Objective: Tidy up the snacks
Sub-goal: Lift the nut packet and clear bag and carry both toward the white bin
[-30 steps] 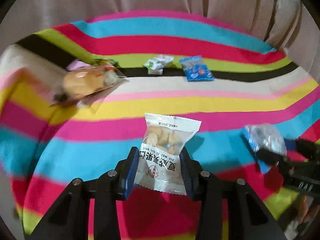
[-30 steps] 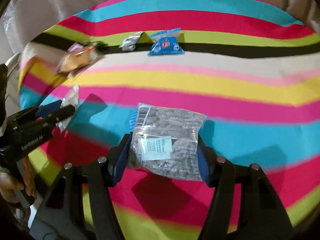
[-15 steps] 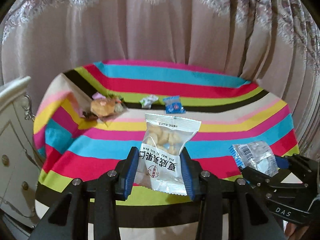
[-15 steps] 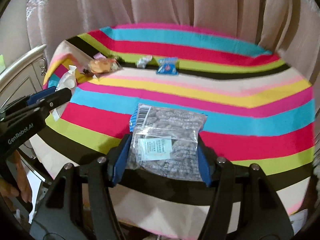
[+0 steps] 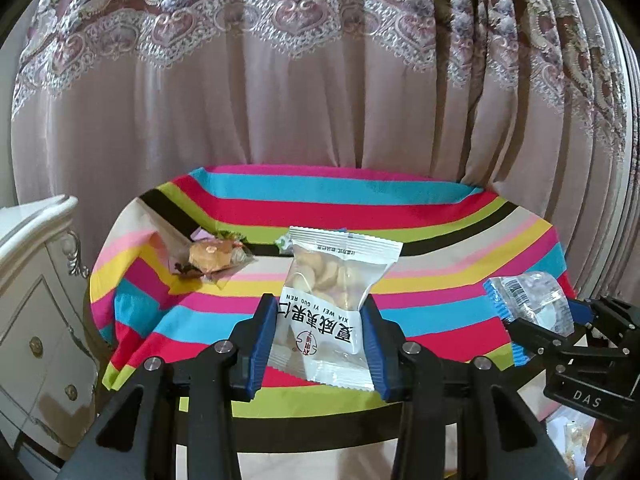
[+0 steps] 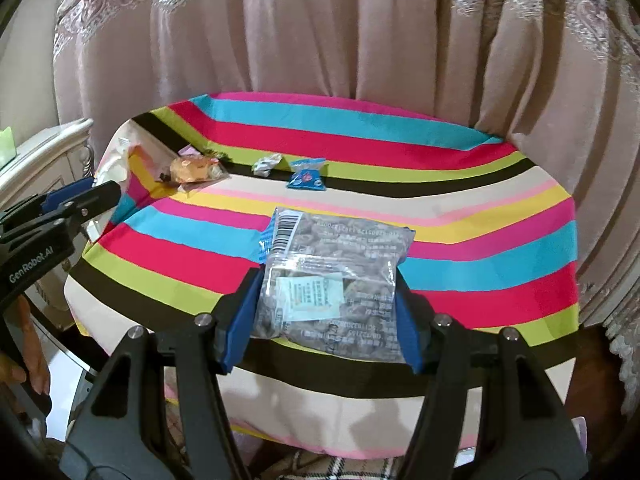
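Observation:
My left gripper [image 5: 320, 344] is shut on a white nut packet [image 5: 336, 304] with pale nuts behind a clear window, held in the air in front of the table. My right gripper [image 6: 326, 316] is shut on a clear packet with a blue edge [image 6: 332, 276], also in the air; it shows at the right of the left wrist view [image 5: 532, 304]. On the striped cloth [image 6: 460, 216] lie a clear-wrapped bun [image 6: 194, 170], a small crumpled white wrapper [image 6: 266, 164] and a small blue packet [image 6: 308, 176].
The round table with the striped cloth stands before pink lace-trimmed curtains [image 6: 320, 32]. A cream carved cabinet [image 5: 32, 300] stands at the left. A checked fabric [image 6: 320, 468] lies on the floor below the table's front edge.
Both grippers have pulled back and up from the table with their packets still held. The whole table and the curtains have come into view.

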`<state>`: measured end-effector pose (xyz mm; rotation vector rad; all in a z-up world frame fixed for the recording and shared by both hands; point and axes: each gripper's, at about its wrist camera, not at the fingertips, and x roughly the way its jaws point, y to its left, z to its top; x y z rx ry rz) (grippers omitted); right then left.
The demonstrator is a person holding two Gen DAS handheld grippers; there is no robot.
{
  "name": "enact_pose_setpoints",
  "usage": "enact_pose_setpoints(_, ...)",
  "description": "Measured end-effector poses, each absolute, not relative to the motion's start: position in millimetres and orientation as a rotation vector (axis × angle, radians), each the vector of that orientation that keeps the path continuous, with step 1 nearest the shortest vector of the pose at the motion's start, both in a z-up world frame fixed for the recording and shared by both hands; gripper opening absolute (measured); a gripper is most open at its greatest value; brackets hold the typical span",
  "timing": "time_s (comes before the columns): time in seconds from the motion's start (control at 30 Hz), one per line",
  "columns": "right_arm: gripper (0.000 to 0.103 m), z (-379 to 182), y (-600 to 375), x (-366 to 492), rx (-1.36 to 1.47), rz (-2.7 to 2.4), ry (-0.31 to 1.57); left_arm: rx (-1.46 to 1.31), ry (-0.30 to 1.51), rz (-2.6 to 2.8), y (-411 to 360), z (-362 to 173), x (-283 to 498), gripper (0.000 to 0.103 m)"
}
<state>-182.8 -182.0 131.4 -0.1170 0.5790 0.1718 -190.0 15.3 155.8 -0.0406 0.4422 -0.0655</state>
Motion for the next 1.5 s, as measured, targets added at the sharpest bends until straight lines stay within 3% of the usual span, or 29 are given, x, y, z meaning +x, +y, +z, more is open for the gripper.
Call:
enact_pose_setpoints(0.73, 0.065, 262.1, -263.6, -310.0, -0.132, -0.09, 0.138, 0.068, 0.119, -0.226, -62.5, 275.5, -276.3, 0.043)
enact_pose_setpoints(1.17, 0.065, 296.0, -305.2, -378.4, -0.087, -0.125, -0.039, 0.121, -0.026, -0.397, -128.3, 319.6, -325.1, 0.043)
enact_pose_setpoints(1.33, 0.065, 293.7, -318.2, -398.0, -0.155, -0.157, -0.038, 0.185, -0.036, -0.48, -161.6, 321.1, -340.4, 0.043)
enact_pose_setpoints(1.5, 0.065, 265.1, -343.6, -407.9, -0.201, -0.244, 0.09, 0.26, 0.043, -0.608, -212.6, 295.0, -343.7, 0.043)
